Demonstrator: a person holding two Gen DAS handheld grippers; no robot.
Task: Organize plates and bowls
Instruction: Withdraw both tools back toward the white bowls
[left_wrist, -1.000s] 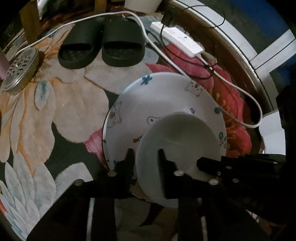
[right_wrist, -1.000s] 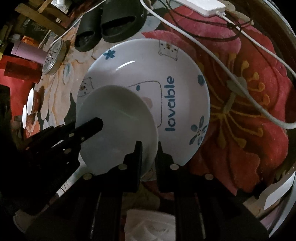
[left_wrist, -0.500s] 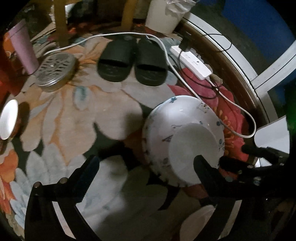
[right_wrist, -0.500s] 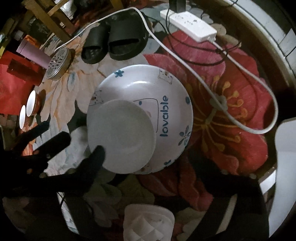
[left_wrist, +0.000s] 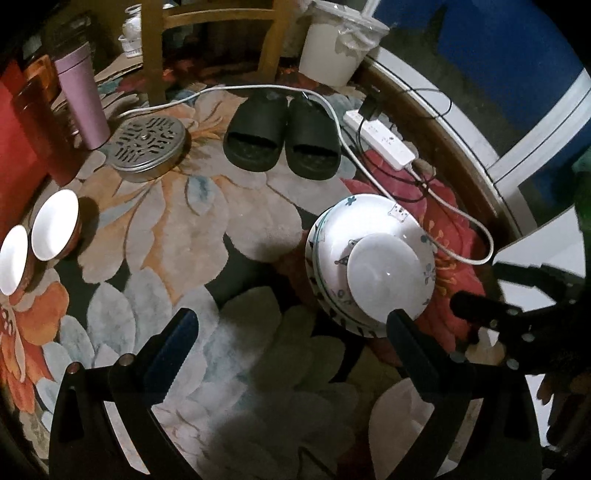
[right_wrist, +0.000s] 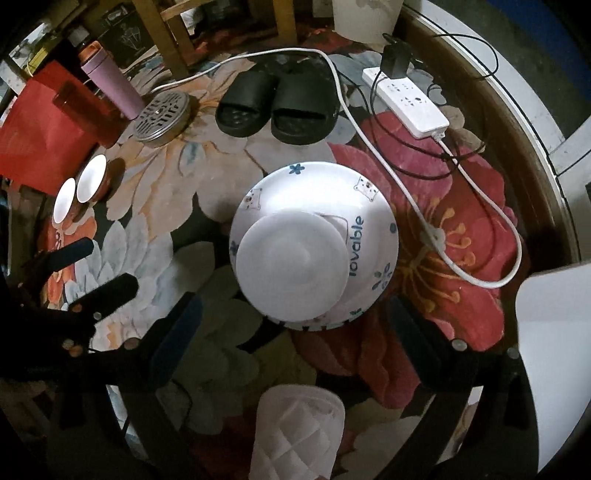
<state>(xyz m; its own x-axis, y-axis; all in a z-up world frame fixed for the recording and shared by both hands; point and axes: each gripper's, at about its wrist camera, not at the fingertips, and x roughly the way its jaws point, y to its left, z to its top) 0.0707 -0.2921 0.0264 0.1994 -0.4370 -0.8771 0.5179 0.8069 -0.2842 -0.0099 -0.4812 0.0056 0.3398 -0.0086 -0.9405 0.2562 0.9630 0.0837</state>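
Both my tongs, left (left_wrist: 291, 328) and right (right_wrist: 291, 317), just opened wide, empty; saucer (right_wrist: 293, 264) sits on plate (right_wrist: 369, 206).

The floral rug (right_wrist: 155, 206) lies bare between the stacked plates (right_wrist: 314, 243) and the two small bowls (right_wrist: 79, 192) at the left; a gripper could pass there. Behind the stack, the black slippers (right_wrist: 277, 99) and the white cable (right_wrist: 424, 218) block the way. The cable curves near the right side of the stack. A white quilted pad (right_wrist: 295, 432) lies near its front.
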